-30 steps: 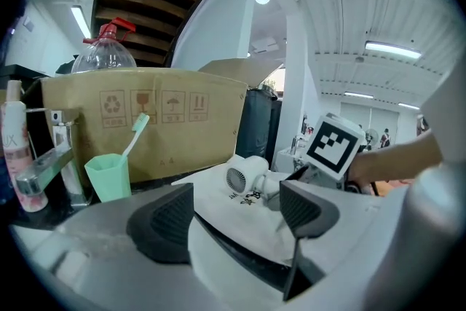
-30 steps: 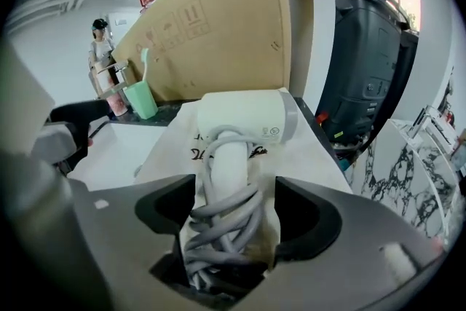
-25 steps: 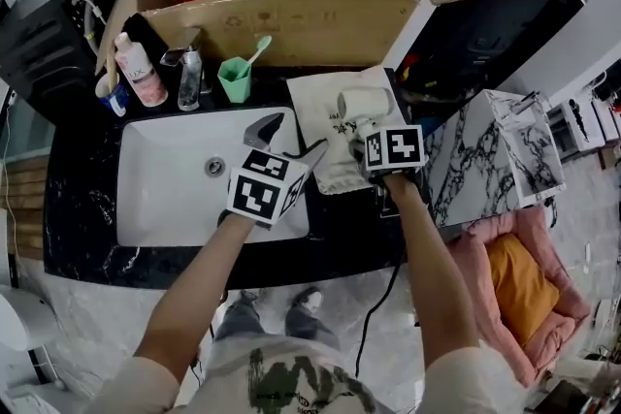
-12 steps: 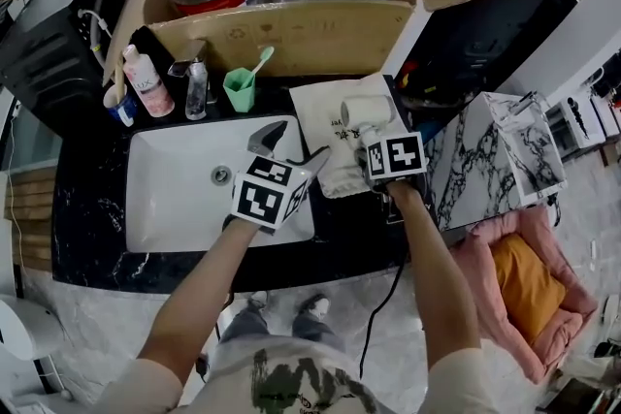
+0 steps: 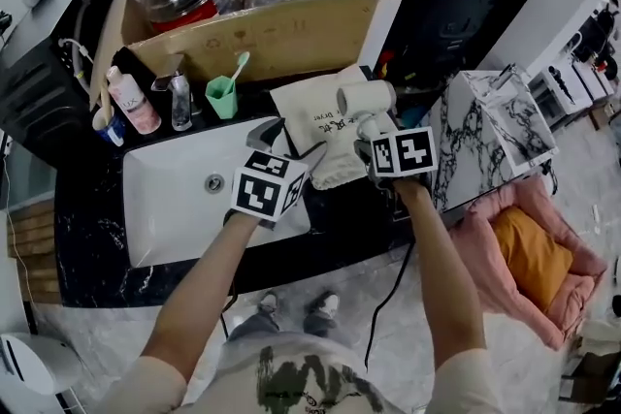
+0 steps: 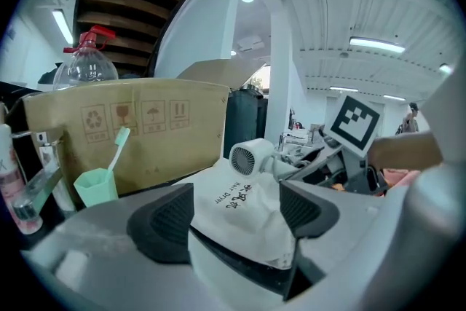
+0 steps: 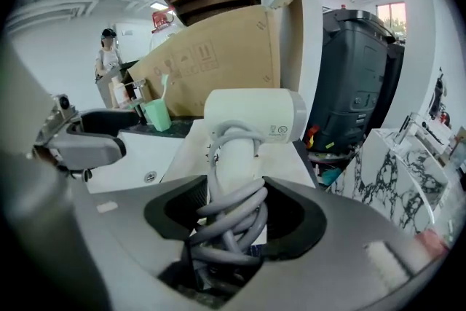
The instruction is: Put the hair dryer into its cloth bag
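Observation:
The white hair dryer is above the cream cloth bag, which lies on the black counter right of the sink. My right gripper is shut on the dryer's handle, where the grey cord is wound; its jaws have just been closing on it. The dryer's barrel points sideways above the jaws. My left gripper stands open at the bag's near left edge. The printed bag lies between and beyond the left gripper's pads, and they do not press on it.
The white sink is at left. A faucet, a green cup with a toothbrush and bottles stand behind it. A cardboard box lines the back. A marble-patterned box is at right.
My right gripper has risen a little with the hair dryer, lifting it off the bag. The left gripper has stayed by the bag's edge.

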The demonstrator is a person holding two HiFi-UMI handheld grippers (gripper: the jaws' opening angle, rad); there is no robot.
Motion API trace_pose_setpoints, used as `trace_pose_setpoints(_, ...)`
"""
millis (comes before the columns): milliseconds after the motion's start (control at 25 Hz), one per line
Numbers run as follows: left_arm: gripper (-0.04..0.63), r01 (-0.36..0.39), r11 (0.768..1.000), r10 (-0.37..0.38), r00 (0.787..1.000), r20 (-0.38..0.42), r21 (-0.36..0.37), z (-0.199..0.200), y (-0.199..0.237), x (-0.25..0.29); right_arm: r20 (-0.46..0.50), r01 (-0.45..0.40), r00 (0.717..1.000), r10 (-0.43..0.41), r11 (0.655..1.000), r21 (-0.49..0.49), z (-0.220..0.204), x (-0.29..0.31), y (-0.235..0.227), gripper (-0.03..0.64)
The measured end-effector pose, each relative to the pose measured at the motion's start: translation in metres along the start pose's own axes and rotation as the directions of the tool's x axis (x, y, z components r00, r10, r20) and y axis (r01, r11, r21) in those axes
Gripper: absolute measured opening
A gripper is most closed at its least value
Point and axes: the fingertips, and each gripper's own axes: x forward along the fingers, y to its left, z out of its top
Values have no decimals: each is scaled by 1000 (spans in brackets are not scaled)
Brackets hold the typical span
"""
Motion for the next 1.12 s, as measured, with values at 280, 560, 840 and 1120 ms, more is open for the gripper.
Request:
trace_pose_setpoints(280,370,94,992,-92,995,-27,89,7,-26,11,64,45,997,-48,998,48,-10,-45,-14,235)
trace_pose_setpoints(560,370,220,956,-195,971,-140,196,-11,-54,29,98,94,990,-103,991,95,-38,-84,-21,235)
trace_pose_setpoints(840,370,324,900,-252,932,-259,291,-26,-73,45,117,121,983,-141,980,158,-67,-107,-25,235)
trace_pose_setpoints(1120,367,395,846,-241,883,-403,358,-65,-79,60,137,127,978,-159,969,214,-91,-117,-22,235)
